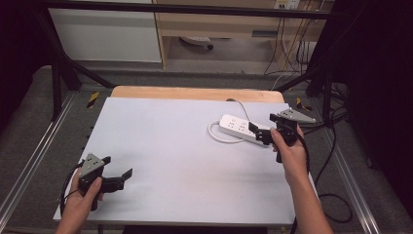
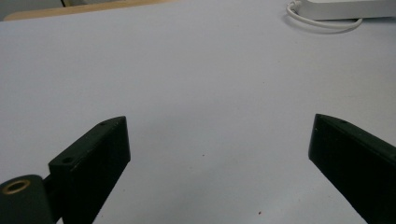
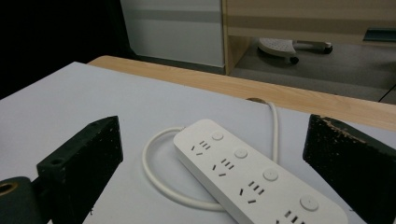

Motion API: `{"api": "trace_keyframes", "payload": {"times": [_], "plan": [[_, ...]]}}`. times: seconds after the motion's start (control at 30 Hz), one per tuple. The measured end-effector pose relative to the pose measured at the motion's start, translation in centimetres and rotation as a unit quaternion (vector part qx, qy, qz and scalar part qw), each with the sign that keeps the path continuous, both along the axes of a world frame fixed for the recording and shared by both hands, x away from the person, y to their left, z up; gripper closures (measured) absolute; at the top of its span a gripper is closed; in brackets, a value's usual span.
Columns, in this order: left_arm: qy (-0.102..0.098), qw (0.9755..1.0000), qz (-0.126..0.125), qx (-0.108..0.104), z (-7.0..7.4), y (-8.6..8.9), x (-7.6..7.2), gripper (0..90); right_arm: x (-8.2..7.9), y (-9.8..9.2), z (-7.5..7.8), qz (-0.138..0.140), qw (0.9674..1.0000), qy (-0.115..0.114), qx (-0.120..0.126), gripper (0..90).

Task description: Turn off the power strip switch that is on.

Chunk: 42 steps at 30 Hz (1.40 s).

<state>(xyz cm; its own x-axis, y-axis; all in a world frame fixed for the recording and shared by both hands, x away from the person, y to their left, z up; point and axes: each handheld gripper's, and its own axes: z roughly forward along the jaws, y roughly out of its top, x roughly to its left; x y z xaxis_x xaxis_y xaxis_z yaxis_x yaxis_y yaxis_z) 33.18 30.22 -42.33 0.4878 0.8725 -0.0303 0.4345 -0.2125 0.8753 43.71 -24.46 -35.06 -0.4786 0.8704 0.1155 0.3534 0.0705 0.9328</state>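
A white power strip (image 1: 237, 127) with several sockets and buttons lies at the right rear of the white table top (image 1: 175, 146), its white cable (image 1: 214, 135) looped beside it. My right gripper (image 1: 259, 132) hangs open just over the strip's near end. In the right gripper view the power strip (image 3: 252, 177) lies between and beyond the spread jaws of my right gripper (image 3: 214, 123). My left gripper (image 1: 117, 167) rests open near the front left corner, holding nothing. From the left gripper (image 2: 219, 126) the strip (image 2: 348, 7) and its cable (image 2: 322, 24) show far off.
A wooden board edge (image 1: 195, 92) runs along the back of the table. Black frame bars (image 1: 63, 63) stand at both rear sides. Dark cables (image 1: 336, 200) trail on the floor to the right. A cabinet (image 1: 104, 34) and a chair base (image 1: 197, 41) stand behind.
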Motion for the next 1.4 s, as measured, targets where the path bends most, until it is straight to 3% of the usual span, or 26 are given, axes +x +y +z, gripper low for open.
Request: {"api": "trace_keyframes", "payload": {"times": [0.27, 0.57, 1.07, 1.4], "plan": [[0.0, 1.0, 0.001, -0.002, 0.0, 0.0, 0.0, 5.3, -2.2, -0.7, -0.5, 0.003, 0.9998, -0.02, -0.006, 5.3], [-0.001, 1.0, 0.004, -0.004, 0.0, 0.1, 0.0, 5.3, -4.4, -1.2, -1.2, 0.001, 0.9997, -0.024, -0.009, 5.1], [-0.001, 0.9999, 0.006, -0.008, 0.1, 0.2, -0.1, 5.2, -7.3, -2.2, -3.0, -0.005, 0.9998, -0.014, -0.013, 5.1], [-0.001, 0.9999, 0.006, -0.01, 0.2, 0.3, -0.1, 5.3, -9.3, -2.7, -5.6, -0.005, 0.9996, 0.011, -0.027, 5.0]]}}
